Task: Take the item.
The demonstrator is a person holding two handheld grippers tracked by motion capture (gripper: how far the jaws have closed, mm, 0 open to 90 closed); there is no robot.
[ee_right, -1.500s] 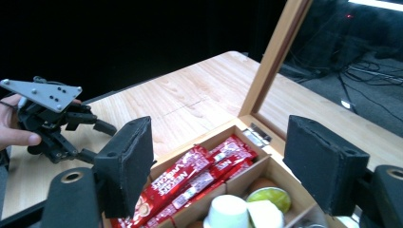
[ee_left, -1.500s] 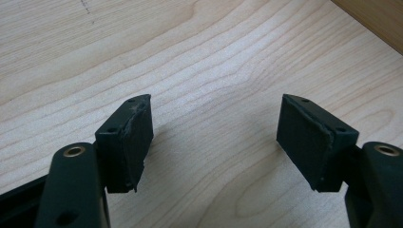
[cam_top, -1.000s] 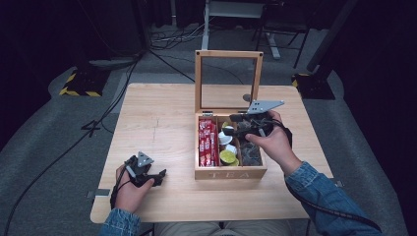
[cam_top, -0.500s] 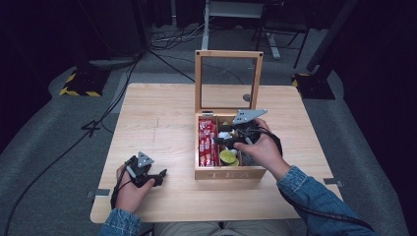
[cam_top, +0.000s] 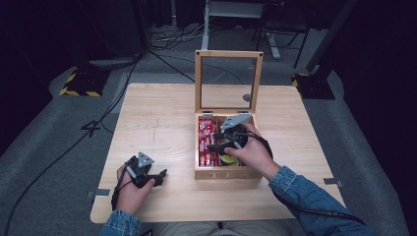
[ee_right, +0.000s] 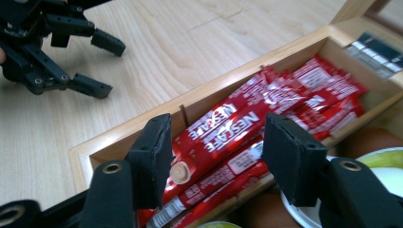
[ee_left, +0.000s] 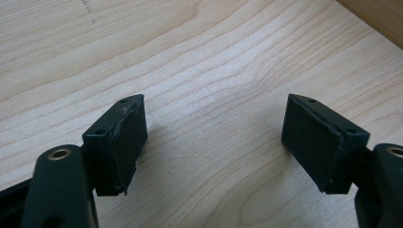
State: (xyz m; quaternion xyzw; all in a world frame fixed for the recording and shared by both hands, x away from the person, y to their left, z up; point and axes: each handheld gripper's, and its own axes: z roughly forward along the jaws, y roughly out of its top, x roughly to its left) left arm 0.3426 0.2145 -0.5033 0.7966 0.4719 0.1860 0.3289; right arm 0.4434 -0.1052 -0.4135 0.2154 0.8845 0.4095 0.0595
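Observation:
A wooden box (cam_top: 228,174) stands open at the middle of the table, its glass lid (cam_top: 228,54) upright behind it. Red sachets (cam_top: 207,142) fill its left compartment. My right gripper (cam_top: 214,142) reaches into the box from the right and hangs just over the sachets (ee_right: 266,104). In the right gripper view its jaws (ee_right: 216,142) stand apart with the sachets in the gap beyond them, and the pads press on nothing. They have just been closing. My left gripper (cam_top: 160,178) rests open on the bare table (ee_left: 214,128) at the front left, holding nothing.
A green-lidded cup (cam_top: 230,160) and brown round items (ee_right: 366,140) sit in the box's right part, under my right hand. A thin wooden divider (ee_right: 183,111) borders the sachets. The left gripper (ee_right: 102,65) lies left of the box. Dark floor and cables surround the table (cam_top: 157,118).
My right gripper has moved left and down inside the box, from over the cups to just above the red sachets. The left hand has stayed put.

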